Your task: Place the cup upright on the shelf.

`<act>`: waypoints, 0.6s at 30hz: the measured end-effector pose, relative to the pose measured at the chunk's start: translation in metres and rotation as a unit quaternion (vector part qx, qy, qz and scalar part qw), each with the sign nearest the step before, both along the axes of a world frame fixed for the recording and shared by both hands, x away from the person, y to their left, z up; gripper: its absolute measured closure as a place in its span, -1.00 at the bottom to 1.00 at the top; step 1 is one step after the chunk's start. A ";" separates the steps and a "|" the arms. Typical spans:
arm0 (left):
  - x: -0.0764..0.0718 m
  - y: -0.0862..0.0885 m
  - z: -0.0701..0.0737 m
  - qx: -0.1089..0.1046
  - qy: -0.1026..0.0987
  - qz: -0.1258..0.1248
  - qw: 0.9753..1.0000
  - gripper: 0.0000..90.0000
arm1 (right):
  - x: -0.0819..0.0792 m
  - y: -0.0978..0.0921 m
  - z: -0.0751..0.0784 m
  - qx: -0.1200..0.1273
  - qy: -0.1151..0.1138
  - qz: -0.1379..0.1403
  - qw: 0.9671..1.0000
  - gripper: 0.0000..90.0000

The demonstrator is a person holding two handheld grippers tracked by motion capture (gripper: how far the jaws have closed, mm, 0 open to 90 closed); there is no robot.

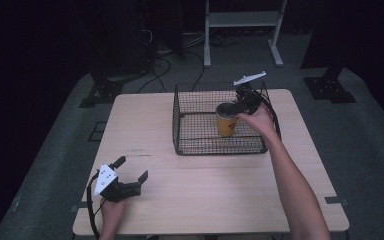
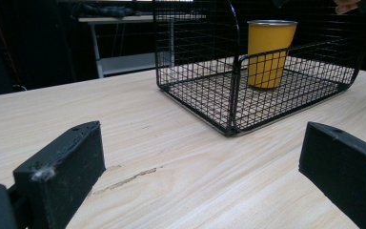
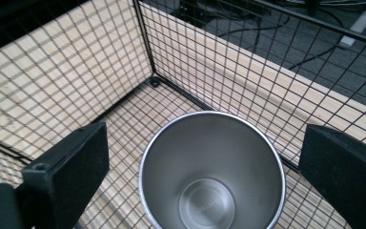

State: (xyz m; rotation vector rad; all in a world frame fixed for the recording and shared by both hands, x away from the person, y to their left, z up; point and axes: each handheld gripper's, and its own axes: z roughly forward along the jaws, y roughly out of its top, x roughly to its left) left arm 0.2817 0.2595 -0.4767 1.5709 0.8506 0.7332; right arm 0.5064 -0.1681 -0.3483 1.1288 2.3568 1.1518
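We hold right tongs (image 3: 205, 167) wide open directly above yellow cup (image 3: 212, 171), gripping nothing; cup upright inside wire basket (image 1: 200, 135). To grasp well: lower straight, jaws either side of rim, close squarely, avoid mesh. Left tongs (image 1: 132, 170) open, empty, well apart from basket. Pale wood counter (image 1: 205, 195); dark room beyond.

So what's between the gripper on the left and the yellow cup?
Bare wooden table, then the black wire basket's near wall. The yellow cup stands upright inside it. The left gripper view shows this best, past the open left gripper.
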 end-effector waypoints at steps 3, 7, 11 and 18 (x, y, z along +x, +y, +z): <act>0.000 -0.001 0.000 0.001 -0.001 0.000 1.000 -0.98 | -0.007 -0.003 0.005 0.010 -0.004 0.008 1.000 -0.94; -0.001 -0.001 0.000 0.002 -0.001 0.000 1.000 -0.98 | -0.014 -0.006 0.008 0.016 -0.007 0.009 1.000 -0.94; -0.001 -0.001 0.000 0.003 -0.002 0.000 1.000 -0.98 | -0.022 -0.012 0.010 0.024 -0.006 0.013 1.000 -0.94; -0.001 -0.001 0.000 0.004 -0.003 -0.002 1.000 -0.98 | -0.038 -0.021 0.014 0.030 -0.012 0.012 0.999 -0.89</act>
